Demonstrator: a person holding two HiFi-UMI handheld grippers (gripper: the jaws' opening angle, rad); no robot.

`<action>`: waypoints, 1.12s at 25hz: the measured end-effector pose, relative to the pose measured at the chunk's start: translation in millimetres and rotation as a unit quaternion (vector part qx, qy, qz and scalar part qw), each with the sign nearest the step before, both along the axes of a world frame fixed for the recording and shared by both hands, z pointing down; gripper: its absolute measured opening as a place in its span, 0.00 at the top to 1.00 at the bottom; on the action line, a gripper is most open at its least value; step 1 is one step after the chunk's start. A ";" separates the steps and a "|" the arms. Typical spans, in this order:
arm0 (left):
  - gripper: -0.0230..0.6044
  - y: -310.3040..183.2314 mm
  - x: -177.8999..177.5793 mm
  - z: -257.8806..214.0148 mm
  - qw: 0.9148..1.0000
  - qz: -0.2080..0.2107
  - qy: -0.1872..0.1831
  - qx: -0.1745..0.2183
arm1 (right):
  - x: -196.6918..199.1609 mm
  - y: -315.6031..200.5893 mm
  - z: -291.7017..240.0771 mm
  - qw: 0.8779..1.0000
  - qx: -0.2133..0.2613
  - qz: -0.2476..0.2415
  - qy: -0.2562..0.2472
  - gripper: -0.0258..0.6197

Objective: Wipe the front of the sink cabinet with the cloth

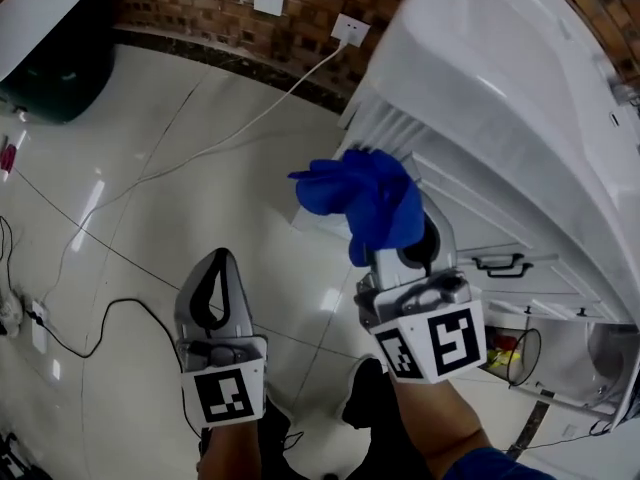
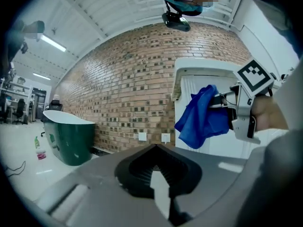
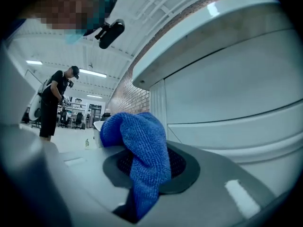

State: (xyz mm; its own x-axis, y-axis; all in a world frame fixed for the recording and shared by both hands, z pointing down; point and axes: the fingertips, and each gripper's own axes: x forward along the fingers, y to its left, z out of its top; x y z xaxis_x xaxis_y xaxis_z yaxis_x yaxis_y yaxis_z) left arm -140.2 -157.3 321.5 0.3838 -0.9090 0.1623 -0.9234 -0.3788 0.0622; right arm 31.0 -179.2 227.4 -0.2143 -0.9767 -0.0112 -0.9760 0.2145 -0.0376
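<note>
Sink cabinet (image 1: 500, 88) cut off at right edge.

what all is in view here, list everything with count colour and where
cloth: one, blue, bunched, centre
sink cabinet: one, white, right side
handle: one, black, on the cabinet front
brick wall: one, red-brown, behind
sockets: two, white, low on the wall
white cable: one, from a socket across the floor
black cable: one, on the floor at lower left
tub: one, dark green, white rim, far left
bystander: one, dark clothes, far background
left gripper: one, grey, jaws together, empty
right gripper: one, grey, shut on the cloth
</note>
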 end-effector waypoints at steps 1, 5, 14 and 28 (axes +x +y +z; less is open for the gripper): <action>0.96 -2.2 2.7 5.6 1.000 0.007 -0.004 0.002 | 0.1 -0.5 -0.1 1.000 0.006 0.000 0.004 0.87; 0.96 -9.1 21.2 12.3 0.999 0.031 -0.004 -0.001 | 3.6 -6.9 -4.6 1.000 0.007 0.006 0.001 0.87; 0.96 -1.3 44.2 -59.4 0.997 0.069 -0.021 0.032 | -3.2 -23.4 -30.4 1.000 -0.009 0.018 -0.009 0.86; 0.96 -10.0 92.9 -51.4 0.986 0.119 -0.006 0.118 | 25.8 7.3 -28.5 0.997 0.057 0.046 0.025 0.86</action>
State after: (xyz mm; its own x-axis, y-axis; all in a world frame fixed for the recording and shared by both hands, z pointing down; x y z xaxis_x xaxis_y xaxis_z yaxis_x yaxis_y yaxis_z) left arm -47.2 -167.3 270.0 0.5895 -0.8069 -0.0368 -0.8072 -0.5867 -0.0648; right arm 56.7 -171.8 198.9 -0.1276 -0.9852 -0.1143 -0.9917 0.1248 0.0309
